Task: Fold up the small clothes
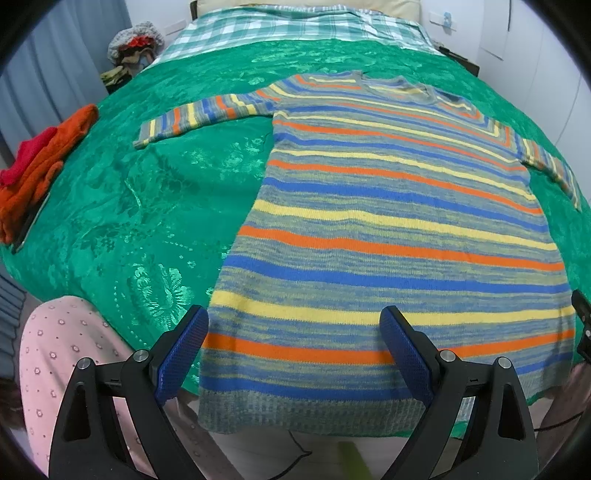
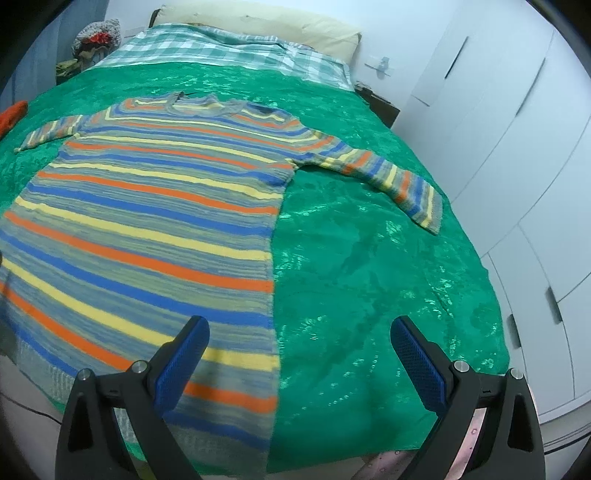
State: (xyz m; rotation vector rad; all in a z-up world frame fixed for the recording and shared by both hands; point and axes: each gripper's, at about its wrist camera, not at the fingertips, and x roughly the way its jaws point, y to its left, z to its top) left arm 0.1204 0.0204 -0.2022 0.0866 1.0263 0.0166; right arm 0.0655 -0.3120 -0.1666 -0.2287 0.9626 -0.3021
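Note:
A striped knit sweater (image 1: 388,229) in blue, orange, yellow and grey lies flat on a green bedspread (image 1: 155,206), sleeves spread to both sides, hem at the near bed edge. My left gripper (image 1: 295,325) is open and empty above the hem's left part. The sweater also shows in the right wrist view (image 2: 155,221). My right gripper (image 2: 299,332) is open and empty above the sweater's lower right side edge. Its left pad (image 2: 184,358) is over the knit and its right pad (image 2: 417,362) is over the bedspread (image 2: 369,295).
Orange and red clothes (image 1: 40,162) lie at the bed's left edge. A checked sheet (image 1: 295,26) and pillow cover the far end. A pile of clothes (image 1: 133,44) stands at far left. White wardrobe doors (image 2: 517,129) run along the right. A pink dotted garment (image 1: 66,350) is near left.

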